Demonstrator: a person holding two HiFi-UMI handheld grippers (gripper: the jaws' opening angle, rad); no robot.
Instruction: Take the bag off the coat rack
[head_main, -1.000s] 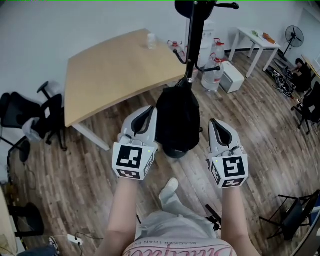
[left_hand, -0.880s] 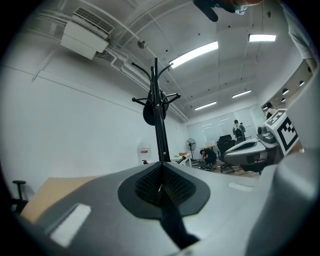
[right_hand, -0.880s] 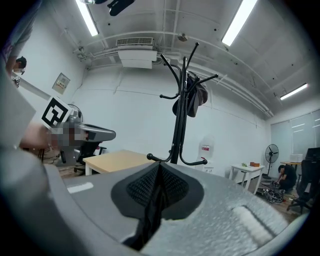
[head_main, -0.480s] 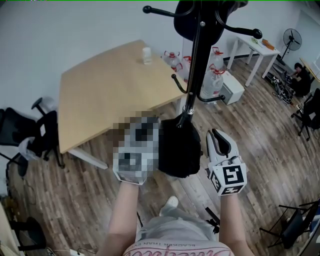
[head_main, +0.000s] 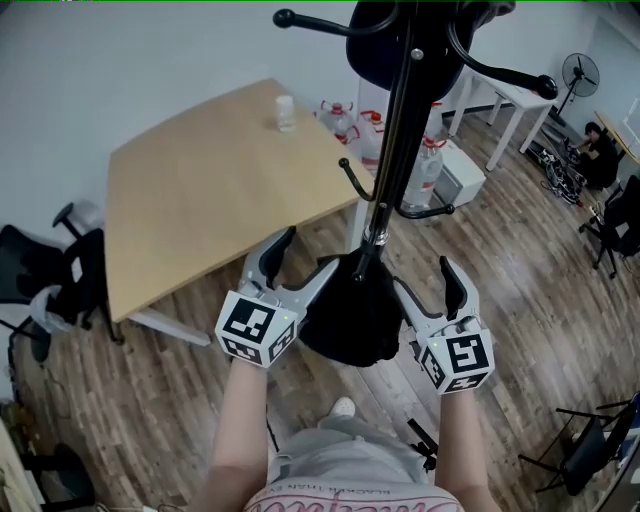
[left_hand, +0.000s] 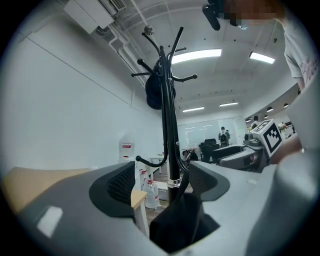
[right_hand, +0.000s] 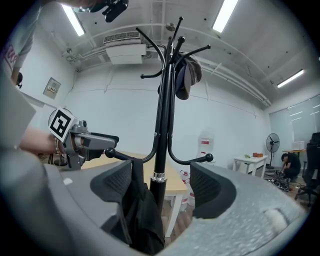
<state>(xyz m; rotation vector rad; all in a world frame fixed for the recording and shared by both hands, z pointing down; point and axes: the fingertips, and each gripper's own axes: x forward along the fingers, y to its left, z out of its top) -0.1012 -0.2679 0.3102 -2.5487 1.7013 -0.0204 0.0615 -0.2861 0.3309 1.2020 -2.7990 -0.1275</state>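
Observation:
A black bag (head_main: 350, 315) hangs by its strap from a low hook of the black coat rack (head_main: 393, 150). My left gripper (head_main: 308, 252) is at the bag's left side and my right gripper (head_main: 421, 276) at its right. The jaws of both are opening and stand wide. In the left gripper view the bag (left_hand: 177, 227) and the rack's pole show low between the jaws of the left gripper (left_hand: 162, 182), and the pads are off them. In the right gripper view the bag (right_hand: 140, 215) hangs near the left pad of the right gripper (right_hand: 162, 182), ungripped.
A dark cap (head_main: 385, 35) hangs at the rack's top. A wooden table (head_main: 200, 190) with a cup (head_main: 285, 112) stands behind left. Water bottles (head_main: 430, 165) stand behind the rack. An office chair (head_main: 40, 270) is at the left, a white table (head_main: 510, 95) and a fan (head_main: 583, 70) at the right.
Both grippers were shut and now stand wide open. They have moved up to the bag's sides, and the rack is nearer in the head view.

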